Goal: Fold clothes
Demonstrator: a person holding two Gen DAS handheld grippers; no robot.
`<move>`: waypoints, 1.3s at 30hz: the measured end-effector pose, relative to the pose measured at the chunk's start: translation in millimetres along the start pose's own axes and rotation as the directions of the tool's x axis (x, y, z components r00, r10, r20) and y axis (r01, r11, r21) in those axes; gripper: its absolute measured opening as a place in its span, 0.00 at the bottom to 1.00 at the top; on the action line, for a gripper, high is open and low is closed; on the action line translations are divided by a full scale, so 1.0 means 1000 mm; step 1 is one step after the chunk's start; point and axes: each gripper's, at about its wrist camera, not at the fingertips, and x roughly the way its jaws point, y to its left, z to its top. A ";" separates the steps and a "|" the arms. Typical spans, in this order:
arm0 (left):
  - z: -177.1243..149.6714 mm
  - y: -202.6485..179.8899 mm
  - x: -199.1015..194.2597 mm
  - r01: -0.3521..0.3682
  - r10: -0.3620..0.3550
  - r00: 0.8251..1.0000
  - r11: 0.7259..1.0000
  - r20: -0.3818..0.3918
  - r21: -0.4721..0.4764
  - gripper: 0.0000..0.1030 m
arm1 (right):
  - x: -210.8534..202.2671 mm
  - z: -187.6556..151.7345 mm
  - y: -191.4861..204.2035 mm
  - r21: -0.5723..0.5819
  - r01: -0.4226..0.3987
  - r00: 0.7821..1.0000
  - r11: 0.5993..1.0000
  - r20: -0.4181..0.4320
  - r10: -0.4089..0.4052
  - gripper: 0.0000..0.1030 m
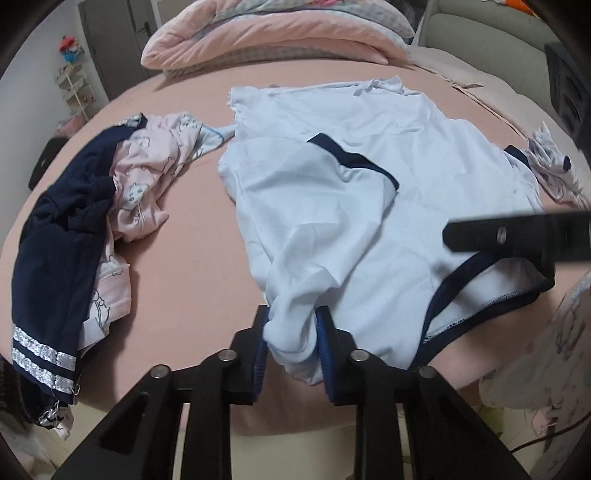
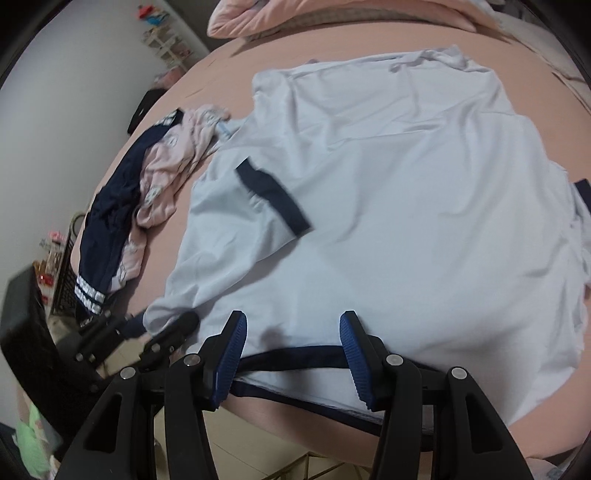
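Observation:
A white shirt point(image 1: 369, 206) with navy trim lies spread on the pink bed point(image 1: 184, 266). My left gripper point(image 1: 291, 325) is shut on a bunched corner of it at the near edge, and white cloth fills the gap between the blue pads. The right wrist view shows the same shirt point(image 2: 388, 203) and the left gripper point(image 2: 162, 326) at the shirt's lower left corner. My right gripper point(image 2: 293, 328) stands open over the navy hem point(image 2: 295, 356), its pads well apart on either side. One black finger point(image 1: 498, 236) of it crosses the left wrist view at the right.
A heap of navy and pink clothes point(image 1: 92, 221) lies left of the shirt. A folded pink quilt point(image 1: 277, 33) sits at the bed's far end. A patterned white cloth point(image 1: 550, 166) lies at the right edge. The bed's near edge drops to the floor point(image 2: 258, 454).

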 end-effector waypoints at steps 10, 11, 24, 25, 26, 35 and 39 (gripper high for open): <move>0.012 -0.019 -0.041 0.018 -0.021 0.999 0.995 0.032 0.095 0.72 | -0.051 -0.001 -0.021 0.030 0.075 0.985 0.997 0.152 -0.079 0.51; 0.014 -0.022 -0.048 0.016 -0.022 0.998 0.994 0.054 0.111 0.74 | -0.055 -0.003 -0.023 0.039 0.072 0.985 0.997 0.156 -0.077 0.51; 0.091 -0.072 -0.065 0.089 -0.107 0.991 0.976 0.084 0.200 0.74 | -0.090 0.009 -0.082 0.132 0.130 0.976 0.983 0.159 -0.151 0.51; 0.100 -0.075 -0.064 0.103 -0.119 0.990 0.975 0.070 0.195 0.74 | -0.092 0.014 -0.088 0.131 0.142 0.974 0.981 0.158 -0.162 0.51; 0.109 -0.078 -0.064 0.129 -0.142 0.988 0.974 0.057 0.185 0.74 | -0.094 0.019 -0.092 0.129 0.154 0.973 0.979 0.153 -0.174 0.51; 0.182 -0.123 -0.059 0.227 -0.227 0.974 0.953 -0.019 0.202 0.74 | -0.108 0.057 -0.124 0.138 0.155 0.975 0.978 0.140 -0.174 0.55; 0.202 -0.140 -0.036 0.199 -0.181 0.977 0.962 -0.109 0.187 0.74 | -0.101 0.057 -0.141 0.179 0.140 0.978 0.974 0.131 -0.165 0.56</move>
